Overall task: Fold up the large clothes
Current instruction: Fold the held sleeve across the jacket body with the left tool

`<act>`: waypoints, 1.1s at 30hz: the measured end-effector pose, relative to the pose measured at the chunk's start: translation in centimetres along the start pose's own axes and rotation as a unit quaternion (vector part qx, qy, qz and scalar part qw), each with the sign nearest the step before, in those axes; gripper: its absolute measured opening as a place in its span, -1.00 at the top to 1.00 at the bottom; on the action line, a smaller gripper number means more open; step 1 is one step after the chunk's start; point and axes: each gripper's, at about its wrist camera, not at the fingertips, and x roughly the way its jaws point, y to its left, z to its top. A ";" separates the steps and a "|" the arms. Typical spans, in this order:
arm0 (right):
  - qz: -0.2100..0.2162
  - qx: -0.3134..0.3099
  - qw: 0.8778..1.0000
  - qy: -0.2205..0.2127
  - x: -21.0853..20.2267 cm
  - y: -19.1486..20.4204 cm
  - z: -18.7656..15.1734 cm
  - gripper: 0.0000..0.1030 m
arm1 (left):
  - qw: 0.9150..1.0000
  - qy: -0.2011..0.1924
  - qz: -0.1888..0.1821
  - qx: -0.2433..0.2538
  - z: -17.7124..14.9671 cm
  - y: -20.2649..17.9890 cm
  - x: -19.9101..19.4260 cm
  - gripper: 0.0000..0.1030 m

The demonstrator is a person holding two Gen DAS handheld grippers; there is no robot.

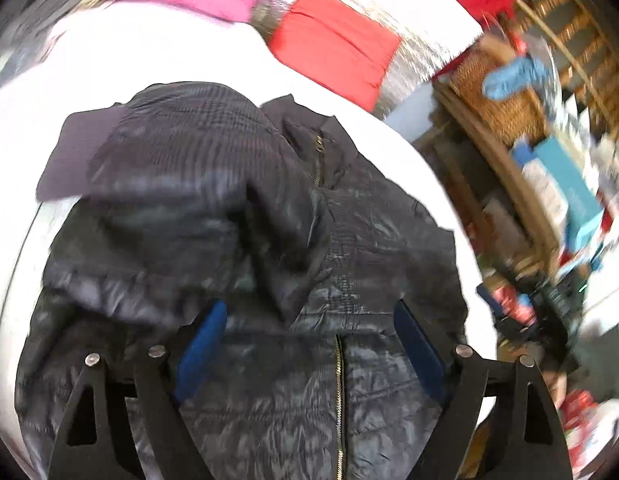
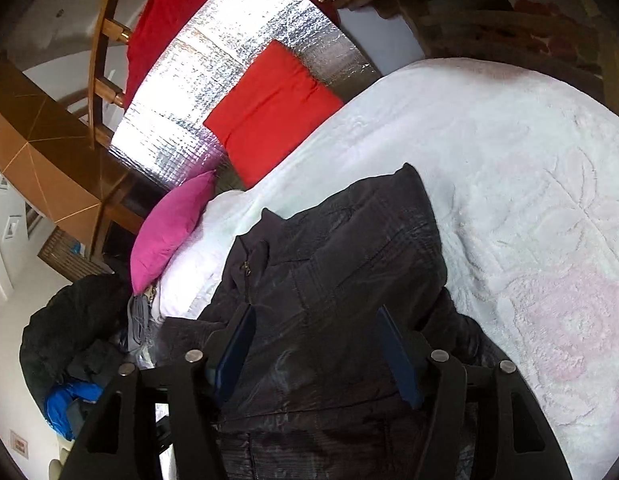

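Black puffer jacket (image 1: 269,240) flat on white bed cover (image 2: 509,160), one sleeve folded over front, L tool (image 1: 309,344) & R tool (image 2: 315,352) both wide above it, holding nothing, red cushion (image 2: 269,112) at 12 o'clock, pink pillow (image 2: 173,228) at 10.

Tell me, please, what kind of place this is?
Probably a bedroom at home. A dark jacket lies on a bed covered with a white textured bedspread, a pink pillow and a red cushion lie near it, and a wicker basket stands beside.

Home bedroom: white bedspread (image 2: 509,152), pink pillow (image 2: 169,236), wicker basket (image 1: 497,96), wooden chair (image 2: 105,52).
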 end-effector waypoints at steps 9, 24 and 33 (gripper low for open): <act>0.006 -0.050 0.999 0.012 1.4 2.2 -0.9 -0.30 | 0.964 -0.054 -0.064 -0.254 3.4 9.5 -2.4 -0.69; 0.000 -0.045 0.999 0.023 3.0 1.7 -0.8 -0.30 | 0.904 -0.098 -0.120 -0.399 4.3 17.1 -0.8 -0.67; -0.028 -0.071 0.997 0.015 4.2 2.4 -1.3 -0.28 | 0.916 -0.098 -0.079 -0.382 4.9 16.8 -0.3 0.16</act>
